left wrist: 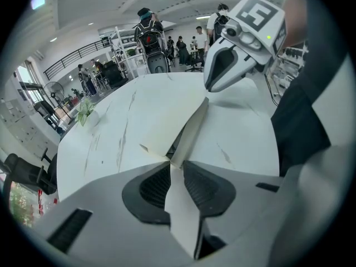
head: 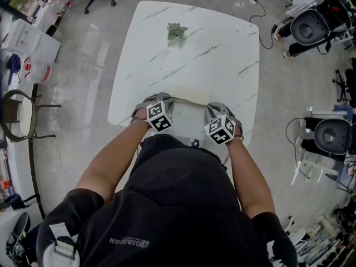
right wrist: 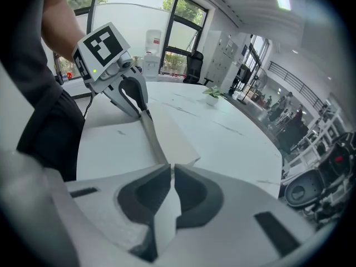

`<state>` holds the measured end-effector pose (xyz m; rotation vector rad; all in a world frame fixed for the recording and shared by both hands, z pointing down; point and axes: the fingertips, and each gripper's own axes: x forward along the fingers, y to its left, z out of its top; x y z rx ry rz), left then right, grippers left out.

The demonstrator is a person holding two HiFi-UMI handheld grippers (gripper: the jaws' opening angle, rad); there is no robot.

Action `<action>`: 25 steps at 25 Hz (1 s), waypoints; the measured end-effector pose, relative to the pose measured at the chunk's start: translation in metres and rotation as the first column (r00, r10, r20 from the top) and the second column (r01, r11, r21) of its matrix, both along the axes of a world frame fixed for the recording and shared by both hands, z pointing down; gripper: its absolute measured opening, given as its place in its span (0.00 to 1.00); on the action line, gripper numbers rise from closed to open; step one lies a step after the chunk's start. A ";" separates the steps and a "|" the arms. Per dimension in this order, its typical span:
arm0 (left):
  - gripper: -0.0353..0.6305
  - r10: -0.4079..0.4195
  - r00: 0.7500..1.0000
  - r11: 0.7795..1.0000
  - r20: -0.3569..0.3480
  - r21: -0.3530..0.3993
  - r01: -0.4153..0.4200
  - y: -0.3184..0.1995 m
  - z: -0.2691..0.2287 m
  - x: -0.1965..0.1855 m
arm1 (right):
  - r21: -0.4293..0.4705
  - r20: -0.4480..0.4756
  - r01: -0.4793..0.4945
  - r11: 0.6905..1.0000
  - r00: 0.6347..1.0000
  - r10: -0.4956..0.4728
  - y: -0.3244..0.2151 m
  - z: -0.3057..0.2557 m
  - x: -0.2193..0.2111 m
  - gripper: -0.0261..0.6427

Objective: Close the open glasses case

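A cream folding glasses case [head: 189, 97] lies along the near edge of the white marble table [head: 222, 54], one flap flat on the top and another raised on edge between my two grippers. My left gripper [head: 164, 100] is shut on the case's left end. In the left gripper view the jaws [left wrist: 177, 164] pinch the cream flap [left wrist: 189, 132], and the right gripper [left wrist: 233, 60] holds the far end. My right gripper [head: 212, 107] is shut on the right end. In the right gripper view its jaws [right wrist: 170, 167] clamp the case [right wrist: 164, 132], with the left gripper [right wrist: 119, 77] opposite.
A small green plant sprig [head: 176, 31] sits near the table's far edge. Round robot bases and cables [head: 311, 26] stand on the floor to the right. A shelf and a chair [head: 16, 113] are to the left. The person's body is against the table's near edge.
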<state>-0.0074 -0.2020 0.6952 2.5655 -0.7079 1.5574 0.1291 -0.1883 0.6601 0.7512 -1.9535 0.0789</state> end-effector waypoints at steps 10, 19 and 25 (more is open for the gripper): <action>0.17 -0.001 1.000 1.000 0.004 0.001 0.001 0.000 0.002 -0.001 | -0.023 -0.012 0.001 1.000 1.000 -0.001 0.006 0.013 -0.002 0.06; 0.17 -0.014 1.000 1.000 0.007 0.007 0.014 0.000 0.000 -0.001 | -0.032 -0.009 -0.012 0.999 1.000 0.012 0.006 0.015 -0.001 0.06; 0.16 -0.015 1.000 1.000 0.007 0.004 0.015 0.000 0.003 -0.002 | -0.036 -0.008 -0.017 0.999 1.000 0.017 0.005 0.019 -0.002 0.06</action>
